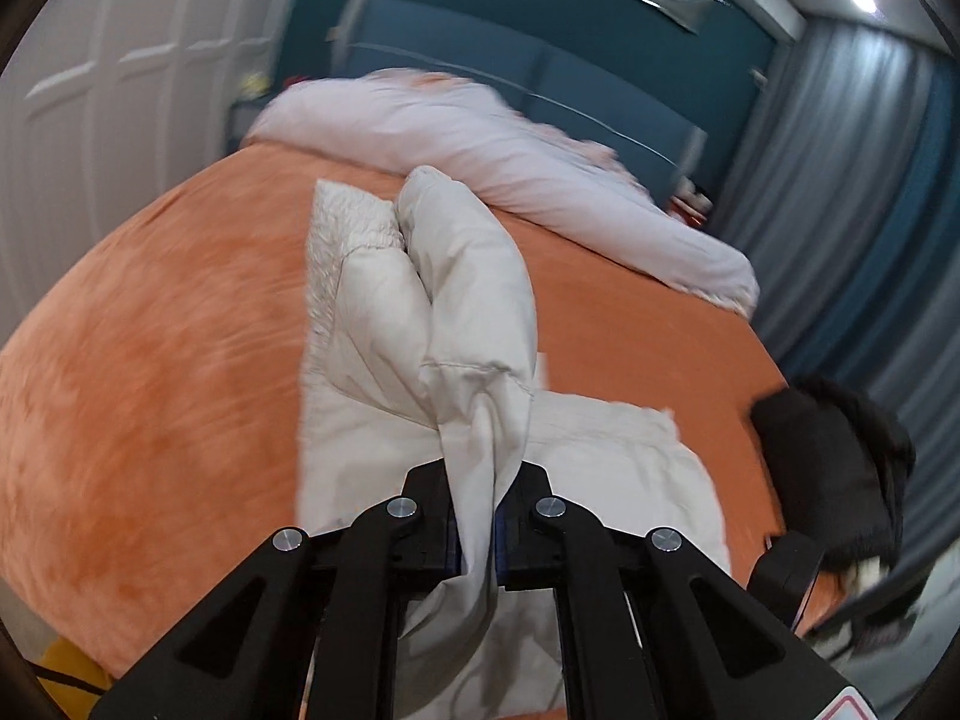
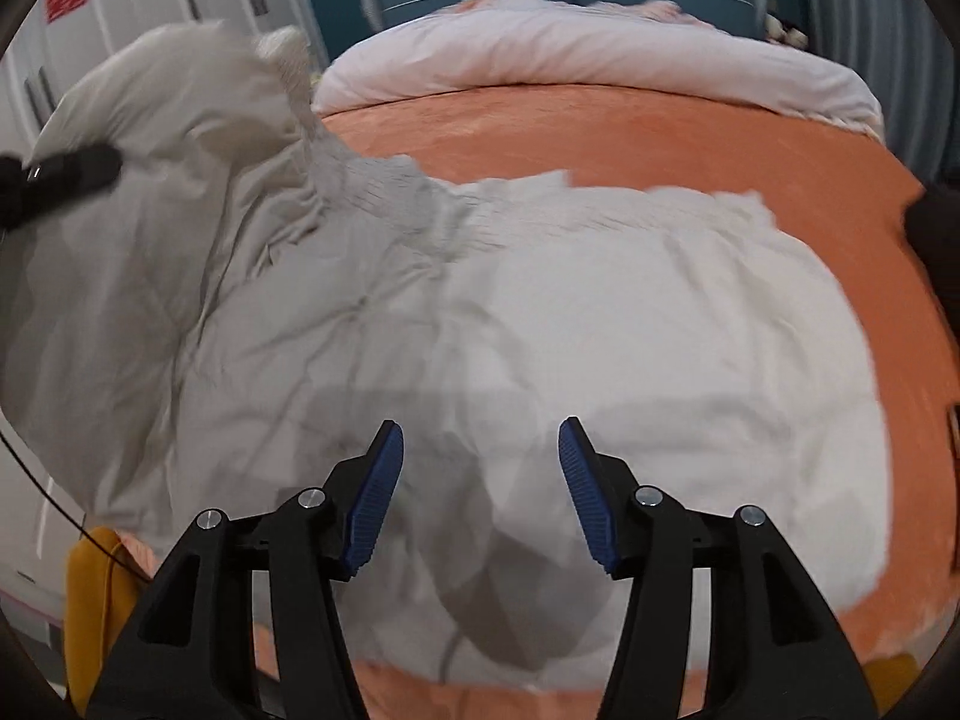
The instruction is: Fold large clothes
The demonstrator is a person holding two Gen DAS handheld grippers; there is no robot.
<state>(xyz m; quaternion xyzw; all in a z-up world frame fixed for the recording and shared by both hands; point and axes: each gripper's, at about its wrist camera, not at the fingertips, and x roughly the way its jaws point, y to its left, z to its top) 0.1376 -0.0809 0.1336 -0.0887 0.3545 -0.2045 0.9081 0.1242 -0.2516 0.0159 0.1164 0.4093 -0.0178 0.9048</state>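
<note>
We see the left gripper (image 1: 477,531) with its jaws clamped on a bunched fold of the cream padded jacket (image 1: 462,312), lifting that part clear of the orange bedspread (image 1: 150,330) while the rest of the garment lies spread on the bed. The right gripper (image 2: 480,495) hangs above the jacket's flat body (image 2: 600,330), jaws parted about halfway with nothing pinched between them; a pale pink duvet (image 2: 600,54) lies bunched along the headboard end, and a black fuzzy item (image 1: 840,456) rests near the bed's edge
</note>
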